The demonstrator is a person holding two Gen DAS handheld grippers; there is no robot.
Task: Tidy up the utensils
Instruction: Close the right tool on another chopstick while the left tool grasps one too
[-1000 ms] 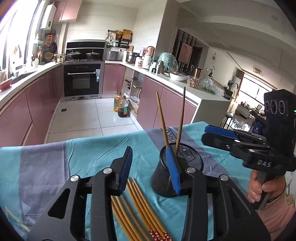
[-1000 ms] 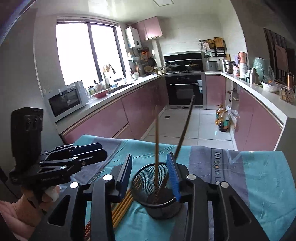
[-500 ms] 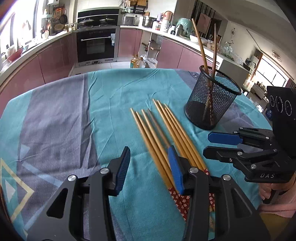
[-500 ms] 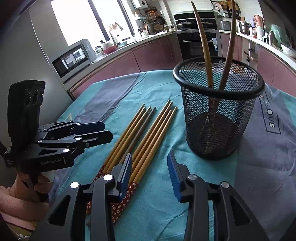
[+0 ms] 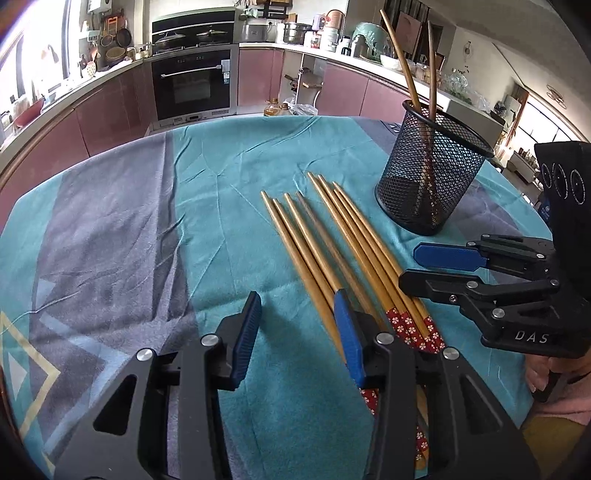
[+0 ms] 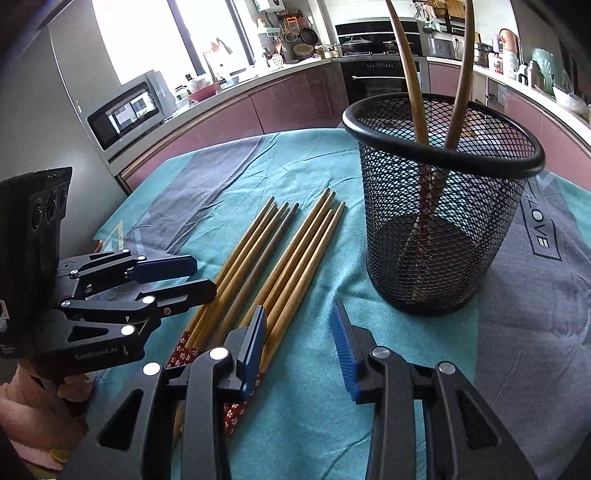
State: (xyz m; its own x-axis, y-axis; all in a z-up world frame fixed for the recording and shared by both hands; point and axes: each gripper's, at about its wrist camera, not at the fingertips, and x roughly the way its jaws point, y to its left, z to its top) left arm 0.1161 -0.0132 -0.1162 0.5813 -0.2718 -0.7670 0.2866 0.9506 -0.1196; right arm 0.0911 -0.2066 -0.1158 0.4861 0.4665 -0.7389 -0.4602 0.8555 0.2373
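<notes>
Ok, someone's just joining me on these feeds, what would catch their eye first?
Probably the row of wooden chopsticks lying side by side on the teal tablecloth, patterned red ends nearest the cameras. Just beyond them stands a black mesh cup with two chopsticks already leaning inside. Both grippers, left and right, hover open over the row's near ends, holding nothing.

A kitchen with pink cabinets (image 5: 110, 110) and a black oven (image 5: 194, 86) at the far wall. Bright light comes through a big window (image 6: 147, 37) on the left.

Bright daylight from blown-out window (image 6: 147, 33), sharp focus, strong fisheye bending, dark corners.
</notes>
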